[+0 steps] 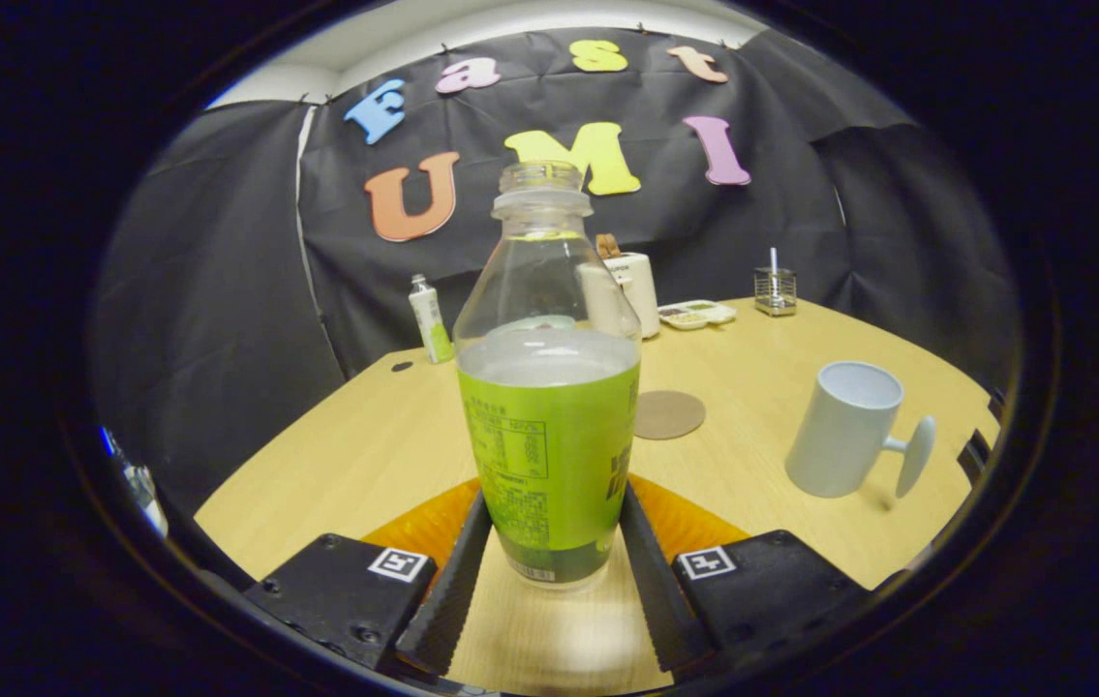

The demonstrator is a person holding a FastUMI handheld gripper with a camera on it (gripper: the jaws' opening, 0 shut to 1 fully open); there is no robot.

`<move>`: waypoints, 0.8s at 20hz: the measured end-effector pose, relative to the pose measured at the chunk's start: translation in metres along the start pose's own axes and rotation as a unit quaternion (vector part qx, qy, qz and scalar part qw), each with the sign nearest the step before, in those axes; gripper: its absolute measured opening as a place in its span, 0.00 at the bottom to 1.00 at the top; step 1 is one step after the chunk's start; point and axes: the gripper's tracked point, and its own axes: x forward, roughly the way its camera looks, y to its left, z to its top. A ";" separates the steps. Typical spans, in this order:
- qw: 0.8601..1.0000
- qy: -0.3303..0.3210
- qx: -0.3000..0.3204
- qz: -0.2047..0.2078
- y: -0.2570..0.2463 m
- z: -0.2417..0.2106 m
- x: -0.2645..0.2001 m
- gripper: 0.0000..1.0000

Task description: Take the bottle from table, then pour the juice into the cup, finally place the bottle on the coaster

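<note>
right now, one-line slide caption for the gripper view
Gripper shut on an uncapped green-labelled bottle on the table, coaster and cup beyond.

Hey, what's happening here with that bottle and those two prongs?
A person is working a hand-held gripper. Its two fingers sit on either side of the bottle, pressed against the lower part, and the bottle stands upright on the table with its cap off and juice inside. Nothing has been poured yet. The cup waits beyond the fingers to the right, and the round coaster lies bare just behind the bottle.
</note>
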 end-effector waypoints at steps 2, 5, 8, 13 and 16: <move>0.999 0.006 0.045 0.009 0.003 0.003 -0.002 0.79; 0.995 0.022 0.099 0.008 0.000 0.001 -0.003 0.79; 0.987 0.019 0.159 0.016 0.004 0.009 -0.004 0.79; 0.961 -0.001 0.269 0.060 0.017 0.037 -0.002 0.77; 0.946 0.002 0.316 0.075 0.021 0.049 0.008 0.77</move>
